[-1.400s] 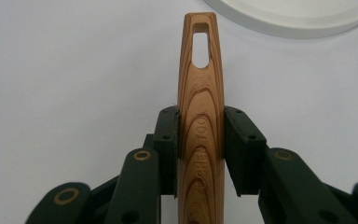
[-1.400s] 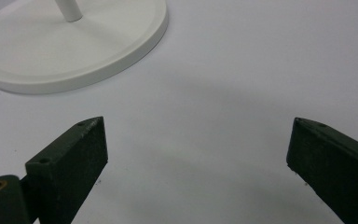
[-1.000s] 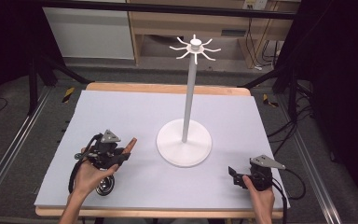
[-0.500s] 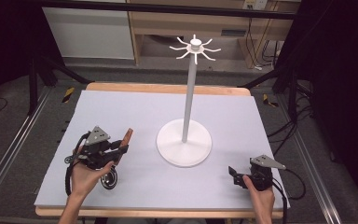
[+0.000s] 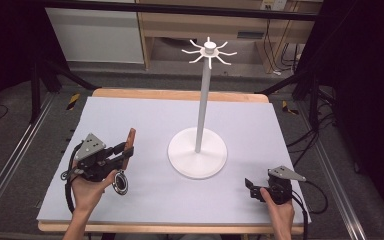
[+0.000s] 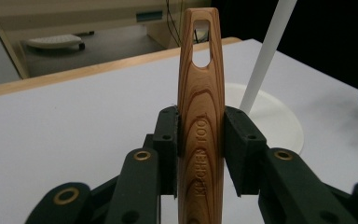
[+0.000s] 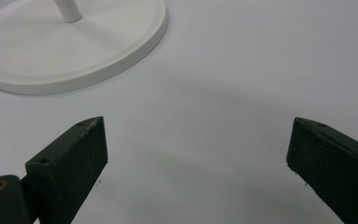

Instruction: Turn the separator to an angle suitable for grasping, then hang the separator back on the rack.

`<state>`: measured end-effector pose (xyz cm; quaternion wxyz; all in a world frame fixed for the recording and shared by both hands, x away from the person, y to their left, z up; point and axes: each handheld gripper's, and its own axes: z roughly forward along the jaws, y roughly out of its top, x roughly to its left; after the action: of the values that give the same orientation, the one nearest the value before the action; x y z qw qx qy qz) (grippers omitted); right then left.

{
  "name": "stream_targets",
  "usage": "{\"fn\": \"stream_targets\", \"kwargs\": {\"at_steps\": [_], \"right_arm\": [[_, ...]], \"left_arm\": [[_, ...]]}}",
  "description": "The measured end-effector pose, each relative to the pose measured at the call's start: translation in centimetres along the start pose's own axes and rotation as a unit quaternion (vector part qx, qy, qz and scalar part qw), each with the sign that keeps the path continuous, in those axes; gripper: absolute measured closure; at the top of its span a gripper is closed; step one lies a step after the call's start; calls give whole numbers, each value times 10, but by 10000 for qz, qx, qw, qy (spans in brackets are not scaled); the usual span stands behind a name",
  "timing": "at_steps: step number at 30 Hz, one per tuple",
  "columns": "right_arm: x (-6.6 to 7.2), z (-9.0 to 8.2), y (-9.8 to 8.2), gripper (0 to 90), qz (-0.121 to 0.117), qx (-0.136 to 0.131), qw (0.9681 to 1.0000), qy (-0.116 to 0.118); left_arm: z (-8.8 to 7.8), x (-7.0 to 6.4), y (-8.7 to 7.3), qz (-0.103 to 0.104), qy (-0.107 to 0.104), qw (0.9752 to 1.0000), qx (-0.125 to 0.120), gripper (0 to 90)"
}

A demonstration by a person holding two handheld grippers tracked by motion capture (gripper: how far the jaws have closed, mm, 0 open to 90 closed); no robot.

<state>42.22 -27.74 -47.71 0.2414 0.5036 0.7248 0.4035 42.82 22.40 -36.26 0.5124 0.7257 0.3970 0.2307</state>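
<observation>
Table (image 5: 145, 125) comes first: a pale lavender sheet covers its top, with a light wooden edge showing along the far and near sides. On that sheet, a little right of centre, stands a white metal hanging stand (image 5: 198, 150) with a round flat base, a thin upright pole and a ring of short hooks spreading from its top; in the left gripper view its pole slants up behind the held tool, and in the right gripper view the rim of its base lies at the upper left. The left gripper (image 5: 125, 151), black with a grey three-cornered plate on top, is held in a hand above the near left part of the table, its tips towards the stand. Its jaws are clamped on the flat wooden handle of a kitchen tool (image 6: 200, 116), which carries a hanging slot at its far tip and stamped lettering along its grain; the pads (image 6: 240, 140) press on both edges of the handle. In the high view the tool's round metal head (image 5: 121, 184) hangs below the hand, just above the sheet. The right gripper (image 5: 250, 187) rests low at the near right corner, well apart from the stand's base, its jaws spread wide over bare sheet.
</observation>
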Motion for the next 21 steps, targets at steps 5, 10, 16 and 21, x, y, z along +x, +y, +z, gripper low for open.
{"fn": "stream_targets", "kwargs": {"at_steps": [5, 10, 16, 21], "right_arm": [[0, 0, 0, 57, 16, 11, 10000, 8], [0, 0, 0, 57, 16, -2, 10000, -18], [1, 0, 0, 57, -26, 19, 10000, -3], [1, 0, 0, 57, -12, -15, 10000, 1]], "left_arm": [[-4, -3, 5, -12, -45, 9997, -233, 672], [-8, -6, 14, 12, -112, 9990, -423, 672], [-7, -11, 25, 44, -181, 9981, -587, 672], [-4, -14, 35, 66, -217, 9975, -666, 672]]}}
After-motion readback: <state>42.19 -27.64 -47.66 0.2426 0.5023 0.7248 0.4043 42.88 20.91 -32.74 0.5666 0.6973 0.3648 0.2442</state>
